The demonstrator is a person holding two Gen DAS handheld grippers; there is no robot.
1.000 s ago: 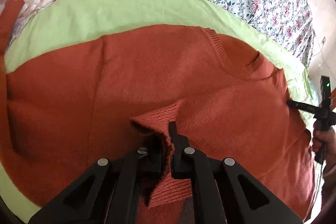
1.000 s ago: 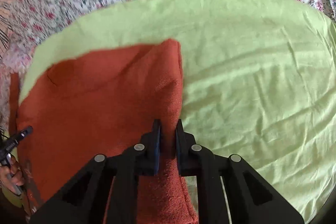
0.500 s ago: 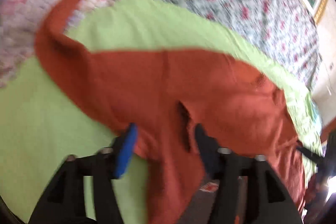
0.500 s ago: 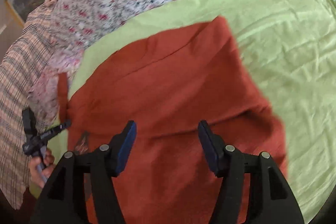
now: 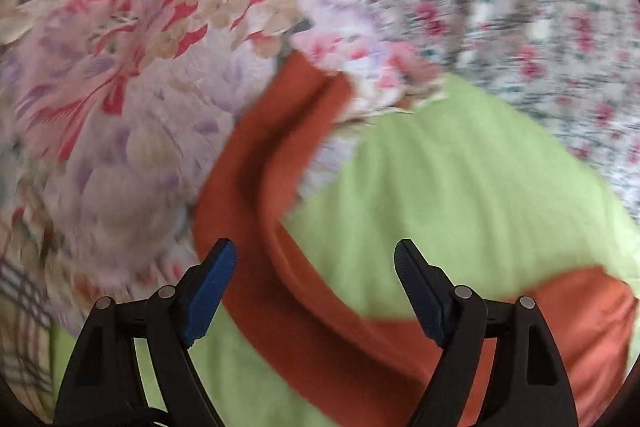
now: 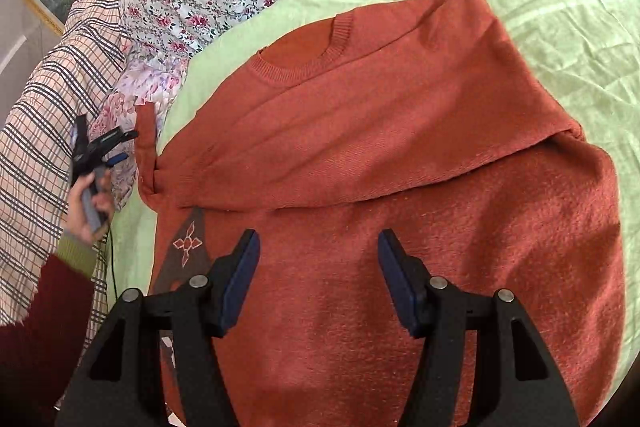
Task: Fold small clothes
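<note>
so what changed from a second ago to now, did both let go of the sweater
Yes. Both were clamped on folds of the rust-orange knit sweater and have released it. The right hand-held gripper hangs open over the body; the left hand-held gripper, jaws still opening, swung to the unfolded sleeve. The lime-green sheet stayed put.

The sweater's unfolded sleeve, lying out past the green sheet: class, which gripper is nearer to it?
Left. The left gripper, its jaws opening, hangs right at the sleeve. The right gripper is open over the sweater's body, away from it.
</note>
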